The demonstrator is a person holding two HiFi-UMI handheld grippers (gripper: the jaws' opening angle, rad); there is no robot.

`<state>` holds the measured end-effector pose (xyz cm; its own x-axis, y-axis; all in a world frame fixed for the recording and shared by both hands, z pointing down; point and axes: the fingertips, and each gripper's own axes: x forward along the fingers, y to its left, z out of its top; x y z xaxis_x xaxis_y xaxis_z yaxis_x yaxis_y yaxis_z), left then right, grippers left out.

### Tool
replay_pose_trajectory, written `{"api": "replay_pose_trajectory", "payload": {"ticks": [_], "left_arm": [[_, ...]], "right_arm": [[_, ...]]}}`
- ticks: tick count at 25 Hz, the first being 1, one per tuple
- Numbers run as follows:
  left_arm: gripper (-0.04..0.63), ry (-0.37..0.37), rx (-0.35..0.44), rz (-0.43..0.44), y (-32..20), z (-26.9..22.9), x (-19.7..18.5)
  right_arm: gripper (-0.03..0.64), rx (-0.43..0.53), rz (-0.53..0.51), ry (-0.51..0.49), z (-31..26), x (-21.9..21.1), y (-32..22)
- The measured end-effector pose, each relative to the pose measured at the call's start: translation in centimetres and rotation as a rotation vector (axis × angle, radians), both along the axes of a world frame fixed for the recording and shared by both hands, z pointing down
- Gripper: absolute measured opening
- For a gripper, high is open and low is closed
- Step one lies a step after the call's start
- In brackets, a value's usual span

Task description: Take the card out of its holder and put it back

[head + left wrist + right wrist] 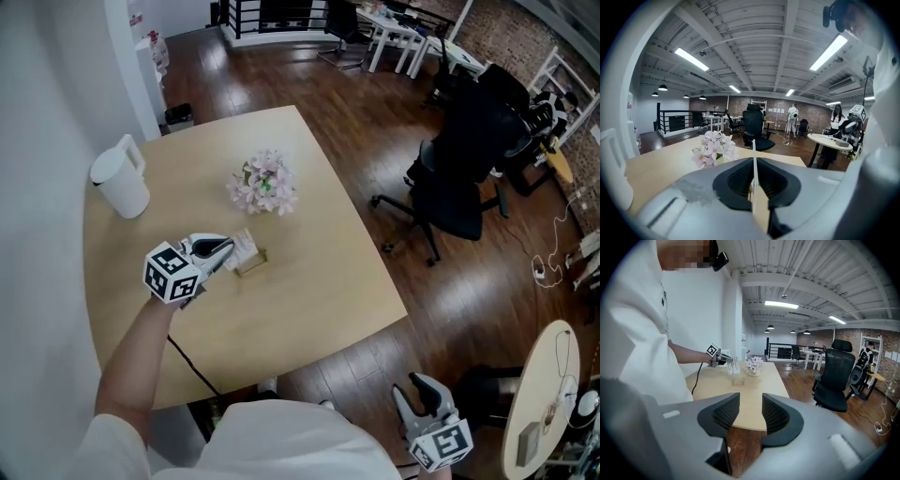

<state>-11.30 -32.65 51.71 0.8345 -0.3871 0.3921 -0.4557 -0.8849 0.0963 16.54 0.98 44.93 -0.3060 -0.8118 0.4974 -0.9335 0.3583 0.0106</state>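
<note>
My left gripper (223, 253) is shut on a white card (244, 247) and holds it just above the table, next to the small wooden card holder (252, 263). In the left gripper view the card (754, 164) stands edge-on, pinched between the dark pads of that gripper (753, 182). From the right gripper view the lifted card (733, 366) hangs a little above the holder (737, 382), clear of it. My right gripper (416, 390) hangs low beside the person, off the table's near right corner. Its jaws (751, 412) stand open with nothing between them.
A bunch of pale pink flowers (264, 183) stands behind the holder on the wooden table (309, 309). A white pitcher (122, 180) sits at the far left. A black office chair (459, 192) stands to the right of the table; a cable (192, 366) trails from my left gripper.
</note>
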Motion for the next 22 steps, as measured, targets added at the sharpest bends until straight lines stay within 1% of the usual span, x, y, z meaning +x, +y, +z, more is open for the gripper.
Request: {"api": "replay_pose_trajectory", "payload": {"ticks": [7,13,22], "left_arm": [[0.018,0.009,-0.039,0.035,-2.4,2.7,1.3],[0.018,0.004,-0.058,0.061,-2.8,4.1,1.9],[0.018,-0.008,-0.077,0.085,-3.7,4.6,2.7]], "right_arm": [[0.154,-0.035,0.050,0.021,0.0,-0.1,-0.7],[0.153,-0.055,0.058,0.024,0.4,-0.3,-1.3],[0.153,-0.064,0.050,0.023,0.6,-0.6,-2.3]]}}
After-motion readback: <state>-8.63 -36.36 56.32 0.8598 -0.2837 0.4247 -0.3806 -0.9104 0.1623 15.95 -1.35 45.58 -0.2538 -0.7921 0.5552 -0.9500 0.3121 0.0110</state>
